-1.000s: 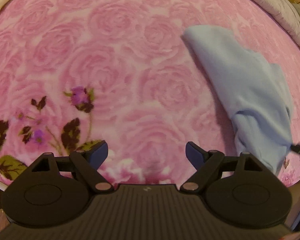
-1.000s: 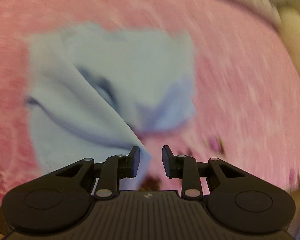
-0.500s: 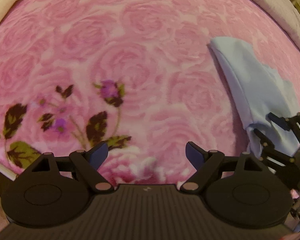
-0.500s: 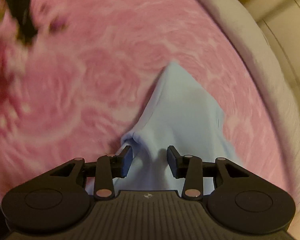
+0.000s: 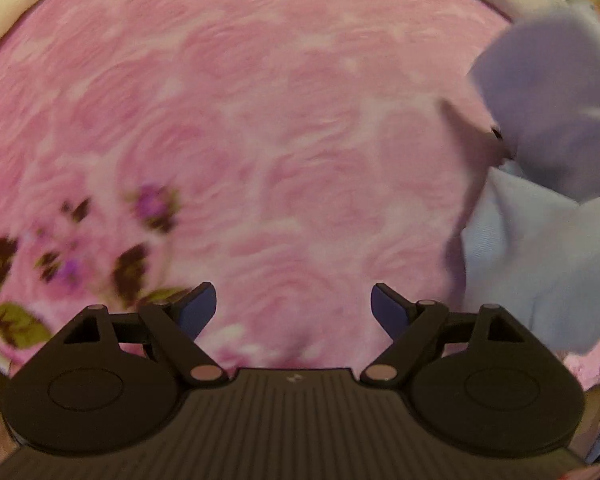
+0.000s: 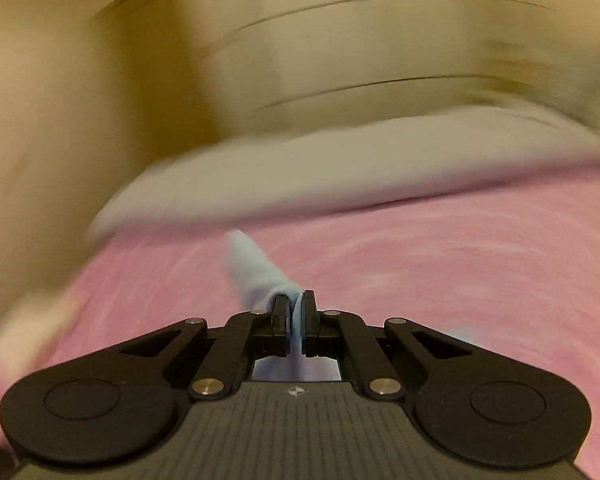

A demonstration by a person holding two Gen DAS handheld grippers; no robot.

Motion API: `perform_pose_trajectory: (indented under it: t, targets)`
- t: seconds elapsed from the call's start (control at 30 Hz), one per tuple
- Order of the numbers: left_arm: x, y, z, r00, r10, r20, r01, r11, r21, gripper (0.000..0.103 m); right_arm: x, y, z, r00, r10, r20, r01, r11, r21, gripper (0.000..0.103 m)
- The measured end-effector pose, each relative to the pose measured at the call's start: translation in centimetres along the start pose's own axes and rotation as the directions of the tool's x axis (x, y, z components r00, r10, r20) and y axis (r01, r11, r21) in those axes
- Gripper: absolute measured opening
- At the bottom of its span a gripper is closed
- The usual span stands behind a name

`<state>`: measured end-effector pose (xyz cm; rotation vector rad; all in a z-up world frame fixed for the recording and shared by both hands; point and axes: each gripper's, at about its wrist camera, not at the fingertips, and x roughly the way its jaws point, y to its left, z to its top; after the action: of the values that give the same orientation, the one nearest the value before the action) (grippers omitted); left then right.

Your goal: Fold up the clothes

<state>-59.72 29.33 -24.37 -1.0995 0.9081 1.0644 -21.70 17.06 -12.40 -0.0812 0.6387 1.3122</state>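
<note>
Right wrist view: my right gripper (image 6: 295,320) pinches a fold of the light blue cloth garment (image 6: 260,276) (blurred) above the pink rose-patterned blanket (image 6: 460,264). My left gripper (image 5: 293,306) gapes wide, empty; the garment (image 5: 540,216) hangs at far right.

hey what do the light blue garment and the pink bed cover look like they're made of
Garment: looks like thin, matte knit, probably cotton jersey; it drapes limply and bunches into soft folds where the right gripper pinches it. Bed cover: looks like plush fleece, with a fuzzy printed rose pattern and no sheen. Blur leaves both uncertain.
</note>
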Motion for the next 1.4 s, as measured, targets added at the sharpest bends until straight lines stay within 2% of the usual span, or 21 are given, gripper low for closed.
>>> perform_pose_trajectory:
  t: [0.03,0.07,0.13,0.17,0.2,0.23,0.27,0.37,0.47,0.53,0.57,0.63,0.7,0.77,1.03,1.07,1.1,1.13,1.27,1.33,1.4]
  targets:
    - [0.0,-1.2,0.3,1.000,-0.011,0.006,0.010,1.000,0.021,0.082,-1.8,-3.3,0.4,0.993,-0.116,0.014,0.115,0.992,0.058,0.002]
    - [0.2,-2.5,0.5,1.000,-0.021,0.012,0.021,0.999,0.042,0.082,-3.6,-6.7,0.9,0.972,-0.232,0.021,0.228,0.967,0.117,0.003]
    - [0.5,-5.2,0.8,0.999,-0.041,0.014,0.040,0.996,0.083,0.082,-5.3,-12.4,-0.1,0.912,-0.404,-0.078,0.410,0.904,0.121,0.006]
    - [0.8,-6.4,1.0,0.999,-0.051,0.012,0.049,0.993,0.103,0.082,-5.7,-15.5,-1.2,0.859,-0.484,-0.170,0.506,0.853,0.128,0.027]
    - [1.0,-7.6,1.1,0.998,-0.059,0.007,0.058,0.991,0.121,0.082,-5.8,-17.8,-2.3,0.805,-0.533,-0.259,0.577,0.806,0.135,0.039]
    - [1.4,-9.0,1.0,0.998,-0.065,-0.002,0.064,0.988,0.139,0.082,-5.9,-19.8,-3.4,0.741,-0.575,-0.346,0.645,0.753,0.131,0.039]
    - [1.7,-10.1,1.0,0.998,-0.066,-0.012,0.067,0.986,0.155,0.082,-6.1,-21.5,-4.7,0.694,-0.587,-0.416,0.686,0.714,0.138,0.037]
    - [2.8,-13.5,0.5,0.997,-0.054,-0.047,0.062,0.979,0.196,0.082,-6.3,-22.2,-6.1,0.762,-0.519,-0.386,0.621,0.754,0.213,0.039]
    - [3.7,-16.2,0.1,0.996,-0.058,-0.072,0.072,0.973,0.221,0.082,-6.9,-22.0,-6.2,0.841,-0.418,-0.344,0.503,0.837,0.213,0.049]
    - [4.2,-17.9,0.0,0.995,-0.060,-0.081,0.077,0.968,0.238,0.082,-6.1,-22.2,-5.5,0.872,-0.358,-0.333,0.438,0.874,0.210,0.061]
    - [4.5,-18.7,0.1,0.995,-0.060,-0.080,0.078,0.966,0.248,0.082,-5.7,-22.6,-5.5,0.872,-0.356,-0.336,0.432,0.882,0.187,0.070]
    - [5.1,-20.4,0.4,0.995,-0.059,-0.076,0.077,0.961,0.267,0.082,-4.8,-22.8,-5.6,0.868,-0.355,-0.347,0.421,0.896,0.138,0.071]
    - [5.5,-21.8,0.6,0.996,-0.059,-0.071,0.077,0.956,0.282,0.082,-3.2,-24.5,-6.2,0.840,-0.383,-0.385,0.443,0.893,0.079,0.071]
    - [5.9,-22.8,0.8,0.996,-0.058,-0.069,0.076,0.952,0.296,0.082,-1.4,-25.9,-7.2,0.833,-0.377,-0.406,0.442,0.894,0.076,0.069]
    - [7.5,-23.8,2.2,0.997,-0.036,-0.066,0.056,0.943,0.327,0.082,3.1,-30.4,-9.4,0.866,-0.247,-0.435,0.359,0.912,0.196,0.065]
    - [7.7,-23.9,2.5,0.997,-0.034,-0.065,0.054,0.943,0.329,0.082,3.5,-31.1,-9.9,0.870,-0.219,-0.442,0.346,0.910,0.231,0.047]
    - [7.9,-23.8,2.8,0.998,-0.033,-0.061,0.052,0.941,0.333,0.082,3.8,-31.7,-10.4,0.874,-0.190,-0.447,0.332,0.905,0.265,0.012]
    - [8.1,-23.8,3.2,0.998,-0.032,-0.055,0.049,0.940,0.339,0.082,3.0,-31.4,-10.3,0.897,-0.167,-0.409,0.301,0.909,0.288,0.007]
    - [8.0,-23.1,4.5,0.999,-0.029,-0.044,0.043,0.935,0.351,0.082,-3.1,-26.5,-9.5,0.975,-0.051,-0.218,0.104,0.965,0.241,0.006]
    - [7.7,-22.6,5.2,0.999,-0.029,-0.040,0.042,0.935,0.352,0.082,-6.4,-23.1,-10.0,0.975,0.037,-0.219,0.000,0.986,0.167,0.006]
    - [7.4,-21.9,5.8,0.999,-0.032,-0.038,0.044,0.934,0.355,0.082,-9.5,-20.0,-12.1,0.949,0.067,-0.308,-0.037,0.994,0.103,0.006]
